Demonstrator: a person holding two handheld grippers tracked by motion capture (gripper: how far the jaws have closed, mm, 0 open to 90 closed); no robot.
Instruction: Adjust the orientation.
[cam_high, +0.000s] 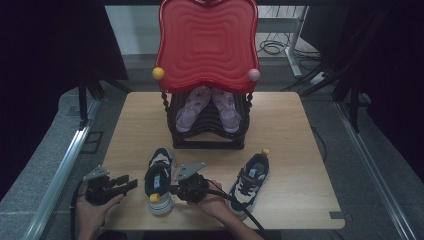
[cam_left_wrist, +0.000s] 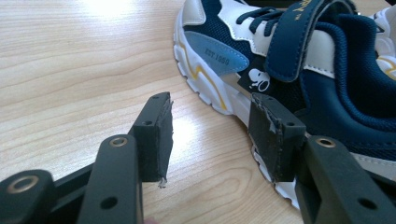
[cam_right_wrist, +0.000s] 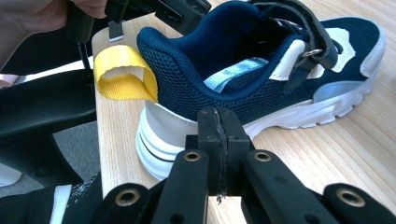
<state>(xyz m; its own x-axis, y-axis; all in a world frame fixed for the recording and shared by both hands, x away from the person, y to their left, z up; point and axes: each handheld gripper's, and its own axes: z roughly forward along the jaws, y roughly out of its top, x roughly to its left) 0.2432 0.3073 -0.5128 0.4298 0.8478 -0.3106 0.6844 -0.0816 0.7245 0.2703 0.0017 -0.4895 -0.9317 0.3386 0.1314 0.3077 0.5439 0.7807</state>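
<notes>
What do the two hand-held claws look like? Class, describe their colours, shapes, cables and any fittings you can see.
The left claw and the right claw are both black, each topped by a grey three-cornered plate. Each has two flat, square-ended jaws on arms with brass-ringed bolt holes; the pads' edges look worn and frayed. A black cable trails from the right claw. No sleeve shows on either forearm.
</notes>
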